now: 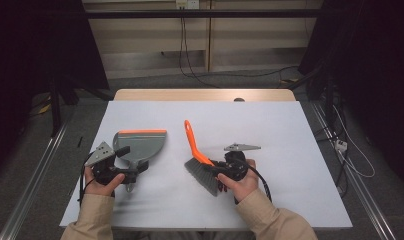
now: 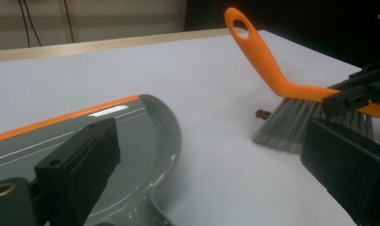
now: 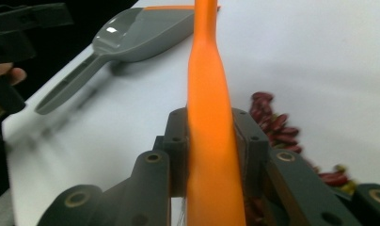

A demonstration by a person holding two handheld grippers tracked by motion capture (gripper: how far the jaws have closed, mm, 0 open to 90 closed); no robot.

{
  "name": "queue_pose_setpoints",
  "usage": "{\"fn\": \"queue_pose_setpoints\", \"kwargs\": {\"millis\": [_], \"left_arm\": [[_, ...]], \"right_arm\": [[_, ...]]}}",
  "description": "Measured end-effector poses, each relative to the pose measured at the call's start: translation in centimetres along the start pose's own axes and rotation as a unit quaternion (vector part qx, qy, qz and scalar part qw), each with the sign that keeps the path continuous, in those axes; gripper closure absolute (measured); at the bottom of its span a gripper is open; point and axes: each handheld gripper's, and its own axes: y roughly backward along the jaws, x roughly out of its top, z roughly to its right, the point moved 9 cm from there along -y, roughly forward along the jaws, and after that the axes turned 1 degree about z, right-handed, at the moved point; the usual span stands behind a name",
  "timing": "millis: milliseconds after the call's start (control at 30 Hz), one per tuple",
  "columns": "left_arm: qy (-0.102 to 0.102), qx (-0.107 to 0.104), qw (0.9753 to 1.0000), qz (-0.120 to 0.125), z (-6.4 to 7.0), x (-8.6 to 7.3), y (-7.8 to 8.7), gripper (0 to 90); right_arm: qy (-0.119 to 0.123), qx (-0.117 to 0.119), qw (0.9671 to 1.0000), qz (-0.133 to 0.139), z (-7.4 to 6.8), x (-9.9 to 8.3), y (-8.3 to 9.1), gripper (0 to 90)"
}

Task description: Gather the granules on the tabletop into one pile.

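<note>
A grey dustpan [image 1: 140, 142] with an orange lip lies on the white table, its handle pointing toward me. My left gripper [image 1: 131, 159] is open, and its jaws straddle the dustpan's [image 2: 131, 141] neck without gripping it. My right gripper [image 1: 217, 167] is shut on the orange handle of a hand brush [image 1: 194, 147], whose grey bristles [image 2: 296, 125] rest on the table. In the right gripper view the handle [image 3: 207, 94] runs between the jaws of the right gripper [image 3: 210, 127]. Several red beans [image 3: 275, 123] lie beside the brush, and one bean [image 2: 261, 113] shows at the bristles' edge.
The white tabletop [image 1: 290, 130] ends in a wooden strip [image 1: 205, 94] at the far side. Cables [image 1: 190, 65] run over the floor behind it, and metal rails [image 1: 35, 175] flank the table on both sides.
</note>
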Motion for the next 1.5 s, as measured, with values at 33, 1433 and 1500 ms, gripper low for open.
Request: {"fn": "queue_pose_setpoints", "kwargs": {"millis": [33, 1433, 1500], "left_arm": [[0.0, 0.0, 1.0, 0.0, 0.0, 0.0, 0.0, 4.9], [0.004, 0.004, 1.0, -0.006, -0.5, -0.3, -0.1, 4.9], [0.004, 0.004, 1.0, -0.006, -0.6, -0.3, -0.1, 4.9]], "right_arm": [[0.002, -0.001, 1.0, -0.001, 0.2, 0.1, 0.0, 71.4], [0.276, 0.019, 0.9609, 0.005, 6.3, 7.2, -2.9, 71.5], [0.299, 0.026, 0.9538, 0.002, 6.0, 7.0, -3.3, 71.5]]}}
